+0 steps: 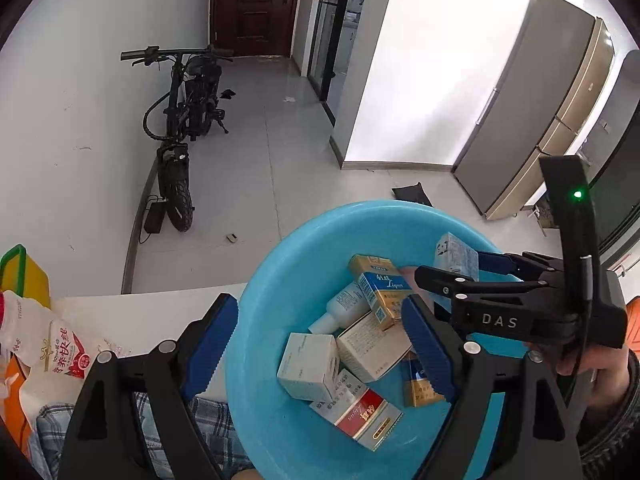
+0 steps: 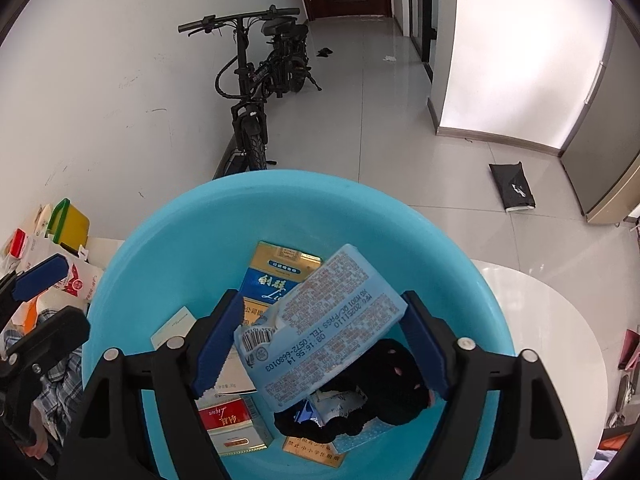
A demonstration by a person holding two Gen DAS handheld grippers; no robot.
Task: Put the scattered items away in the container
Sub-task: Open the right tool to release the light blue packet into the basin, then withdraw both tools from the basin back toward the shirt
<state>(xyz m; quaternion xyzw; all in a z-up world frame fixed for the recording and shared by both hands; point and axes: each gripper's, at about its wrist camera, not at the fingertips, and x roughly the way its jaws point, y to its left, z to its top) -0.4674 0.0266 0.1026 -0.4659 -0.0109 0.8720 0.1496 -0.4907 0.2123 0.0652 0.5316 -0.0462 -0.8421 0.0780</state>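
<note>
A light-blue basin (image 1: 256,360) (image 2: 160,220) stands on the white table and holds several small boxes. Among them are a gold-and-blue box (image 1: 380,284) (image 2: 276,276), a red-and-white box (image 1: 360,416) (image 2: 232,420), a white bottle (image 1: 344,308) and a black fabric item (image 2: 384,380). My right gripper (image 2: 320,340) (image 1: 460,268) hangs over the basin's middle. A pale blue printed packet (image 2: 320,332) (image 1: 456,256) lies tilted between its jaws, and the pads stand apart from it. My left gripper (image 1: 320,344) (image 2: 48,300) is open over the basin's left rim with nothing held.
A plastic bag with red print (image 1: 52,348), a yellow and green item (image 1: 24,276) and a plaid cloth (image 1: 208,420) lie left of the basin on the table (image 1: 152,312). A hand (image 1: 600,376) holds the right gripper. A black bike (image 1: 180,120) stands on the floor beyond.
</note>
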